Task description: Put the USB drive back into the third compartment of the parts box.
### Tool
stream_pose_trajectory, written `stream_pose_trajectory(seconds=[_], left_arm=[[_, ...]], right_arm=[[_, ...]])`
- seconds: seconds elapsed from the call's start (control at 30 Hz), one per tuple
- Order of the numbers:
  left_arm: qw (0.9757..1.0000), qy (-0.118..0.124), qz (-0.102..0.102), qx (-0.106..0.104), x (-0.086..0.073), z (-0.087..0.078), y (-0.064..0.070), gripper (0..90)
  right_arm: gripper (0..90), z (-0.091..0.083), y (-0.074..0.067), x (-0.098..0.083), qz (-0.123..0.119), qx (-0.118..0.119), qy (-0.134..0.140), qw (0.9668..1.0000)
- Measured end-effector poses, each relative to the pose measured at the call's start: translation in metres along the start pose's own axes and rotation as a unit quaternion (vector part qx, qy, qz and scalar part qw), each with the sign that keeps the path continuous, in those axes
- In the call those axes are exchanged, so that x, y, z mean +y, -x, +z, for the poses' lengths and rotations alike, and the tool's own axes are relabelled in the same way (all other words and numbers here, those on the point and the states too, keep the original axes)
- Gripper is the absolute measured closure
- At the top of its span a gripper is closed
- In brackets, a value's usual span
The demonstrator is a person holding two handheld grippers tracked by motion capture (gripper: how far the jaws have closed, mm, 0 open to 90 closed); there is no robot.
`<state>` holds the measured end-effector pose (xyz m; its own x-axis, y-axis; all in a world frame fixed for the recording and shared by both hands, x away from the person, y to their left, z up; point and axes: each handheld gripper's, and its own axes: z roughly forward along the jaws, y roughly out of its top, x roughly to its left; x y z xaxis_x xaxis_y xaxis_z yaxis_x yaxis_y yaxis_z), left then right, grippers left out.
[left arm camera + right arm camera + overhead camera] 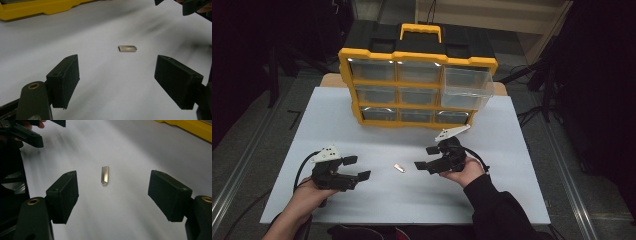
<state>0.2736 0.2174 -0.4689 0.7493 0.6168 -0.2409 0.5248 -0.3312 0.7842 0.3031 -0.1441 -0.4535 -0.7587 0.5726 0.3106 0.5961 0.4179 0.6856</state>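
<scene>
Small metal USB stick (399, 168) flat on white tabletop (512, 150), between left tool (353, 167) and right tool (426, 157), touching neither. Both tools spread wide, empty. Bare surface all around the stick; yellow drawer organizer (417, 90) well back toward far edge.

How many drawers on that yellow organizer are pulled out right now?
1: the large clear drawer at the right of the organizer, sticking out. The other drawers sit flush.
</scene>
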Motion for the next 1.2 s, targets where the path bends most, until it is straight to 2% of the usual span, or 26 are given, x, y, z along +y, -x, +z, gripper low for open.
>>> stream_pose_trajectory(seconds=[0.83,1.2], left_arm=[[1.0000,0.001,0.002,0.000,0.000,0.000,0.000,21.1],[1.0000,0.002,0.000,-0.002,0.000,-0.001,0.000,21.1]], right_arm=[[23.2,0.040,-0.011,0.023,-0.014,0.000,-0.019,0.9997],[23.7,0.054,-0.014,0.035,-0.015,-0.004,-0.015,0.9998]])
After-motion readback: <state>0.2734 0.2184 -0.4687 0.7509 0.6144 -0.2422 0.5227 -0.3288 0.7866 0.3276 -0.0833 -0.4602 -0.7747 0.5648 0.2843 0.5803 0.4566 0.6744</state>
